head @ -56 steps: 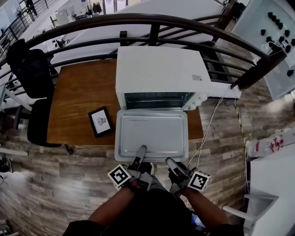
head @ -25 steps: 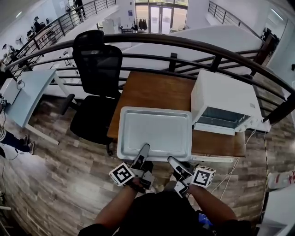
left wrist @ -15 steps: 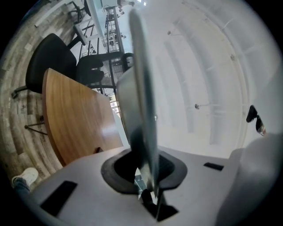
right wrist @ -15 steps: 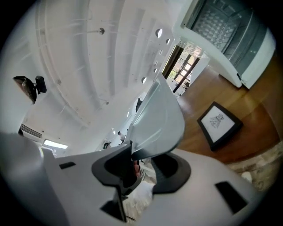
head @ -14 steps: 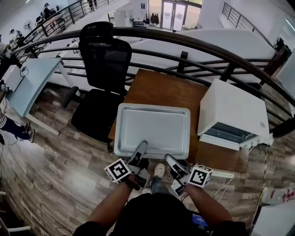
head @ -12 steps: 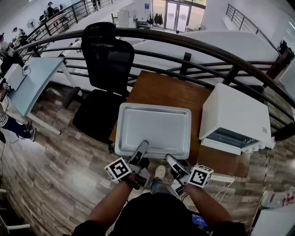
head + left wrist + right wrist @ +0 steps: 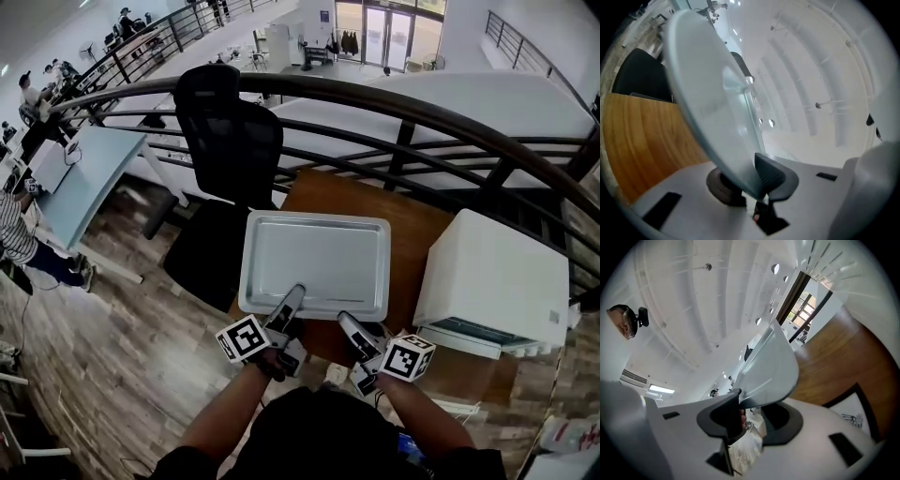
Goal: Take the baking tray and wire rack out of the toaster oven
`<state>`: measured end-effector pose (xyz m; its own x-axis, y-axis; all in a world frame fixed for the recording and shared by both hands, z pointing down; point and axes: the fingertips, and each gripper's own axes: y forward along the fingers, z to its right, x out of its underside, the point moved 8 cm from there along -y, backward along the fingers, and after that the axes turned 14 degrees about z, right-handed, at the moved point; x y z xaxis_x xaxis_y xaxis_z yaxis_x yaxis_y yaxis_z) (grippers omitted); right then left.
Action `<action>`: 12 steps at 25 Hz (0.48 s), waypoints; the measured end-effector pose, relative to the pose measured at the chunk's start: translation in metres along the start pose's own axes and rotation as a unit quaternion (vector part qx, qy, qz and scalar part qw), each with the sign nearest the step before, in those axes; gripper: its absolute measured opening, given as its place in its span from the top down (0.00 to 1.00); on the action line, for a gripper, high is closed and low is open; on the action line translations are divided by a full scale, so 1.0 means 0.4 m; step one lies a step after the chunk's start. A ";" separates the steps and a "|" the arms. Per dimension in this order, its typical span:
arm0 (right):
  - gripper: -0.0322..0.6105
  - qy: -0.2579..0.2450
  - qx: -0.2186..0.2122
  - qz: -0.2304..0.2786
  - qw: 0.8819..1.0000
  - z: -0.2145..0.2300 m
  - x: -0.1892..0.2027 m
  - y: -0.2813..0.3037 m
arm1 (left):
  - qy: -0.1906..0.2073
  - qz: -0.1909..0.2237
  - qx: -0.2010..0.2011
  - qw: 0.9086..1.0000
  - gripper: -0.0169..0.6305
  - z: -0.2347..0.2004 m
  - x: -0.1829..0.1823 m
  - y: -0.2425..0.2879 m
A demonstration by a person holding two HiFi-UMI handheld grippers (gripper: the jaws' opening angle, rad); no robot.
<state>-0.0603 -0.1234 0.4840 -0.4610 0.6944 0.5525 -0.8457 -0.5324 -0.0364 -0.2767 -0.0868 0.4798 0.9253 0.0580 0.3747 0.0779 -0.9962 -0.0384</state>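
1. The left gripper [image 7: 292, 292] pinches the baking tray [image 7: 319, 253] by its near rim. The right gripper [image 7: 345, 322] holds that rim too, its jaws easing apart.
2. The tray is out of the toaster oven [image 7: 497, 281] and sits over the wooden table [image 7: 417, 234].
3. The wire rack is unseen, probably still inside the oven.

At the centre of the head view a plain silver-grey baking tray [image 7: 319, 262] is seen against a warm brown, wood-grained table [image 7: 412, 230], and at 4 o'clock a white toaster oven [image 7: 497, 281] is shown with a dark opening along its front. A black office chair [image 7: 230, 131] is found at 11 o'clock, a pale blue second table [image 7: 89, 178] at 10 o'clock, and dark brown railing bars [image 7: 441, 117] across the top. The floor [image 7: 112, 366] at 8 o'clock is patterned in grey-brown planks, and a black-framed white card [image 7: 855, 411] is seen at 4 o'clock in the right gripper view.
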 end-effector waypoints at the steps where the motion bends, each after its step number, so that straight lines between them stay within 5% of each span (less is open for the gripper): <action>1: 0.72 0.001 0.000 -0.002 1.000 0.007 -0.012 0.009 | -0.001 0.002 -0.002 1.000 0.89 0.001 0.000 0.015; 12: 0.72 0.029 0.043 0.005 0.999 0.116 -0.055 0.045 | 0.004 -0.041 -0.036 0.999 0.87 -0.062 0.031 0.141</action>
<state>-0.0530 -0.1706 0.5100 -0.4863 0.7143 0.5033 -0.8156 -0.5778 0.0319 -0.2702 -0.1438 0.5053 0.9136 0.1391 0.3821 0.1262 -0.9903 0.0588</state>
